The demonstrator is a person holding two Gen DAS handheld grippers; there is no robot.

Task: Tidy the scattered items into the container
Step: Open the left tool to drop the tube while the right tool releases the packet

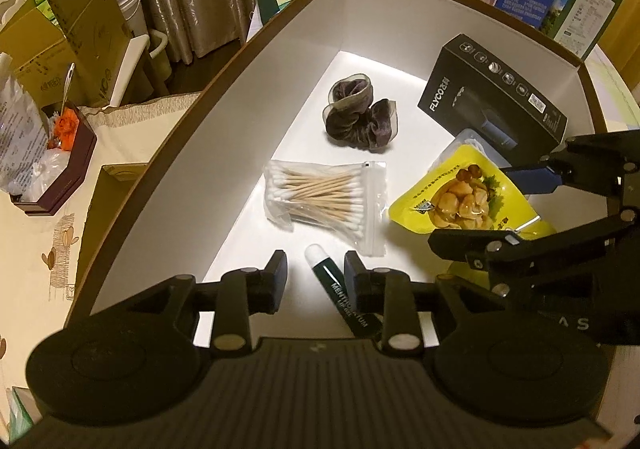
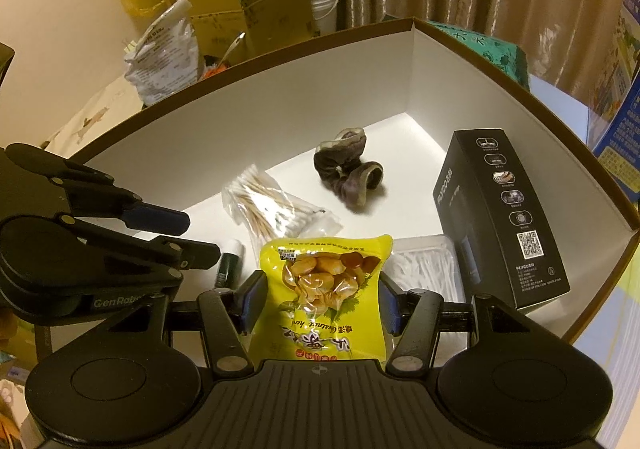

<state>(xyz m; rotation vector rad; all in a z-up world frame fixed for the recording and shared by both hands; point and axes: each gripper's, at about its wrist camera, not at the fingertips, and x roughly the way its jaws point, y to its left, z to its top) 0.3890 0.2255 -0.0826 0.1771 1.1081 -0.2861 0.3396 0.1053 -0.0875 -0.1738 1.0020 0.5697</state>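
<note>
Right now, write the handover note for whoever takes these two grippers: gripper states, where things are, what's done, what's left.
Left gripper: open, over the near end of the box, fingers either side of the green lip balm tube, which lies on the box floor.
Right gripper: open, fingers either side of the yellow snack pouch, not clamped on it; whether the pouch rests fully on the floor is unclear.
Already in the brown box: scrunchie, cotton swab bag, black FLYCO carton, a clear pack of white sticks beside the pouch.
Left: draw both grippers out, then check the table for strays; these views show none for certain.
</note>
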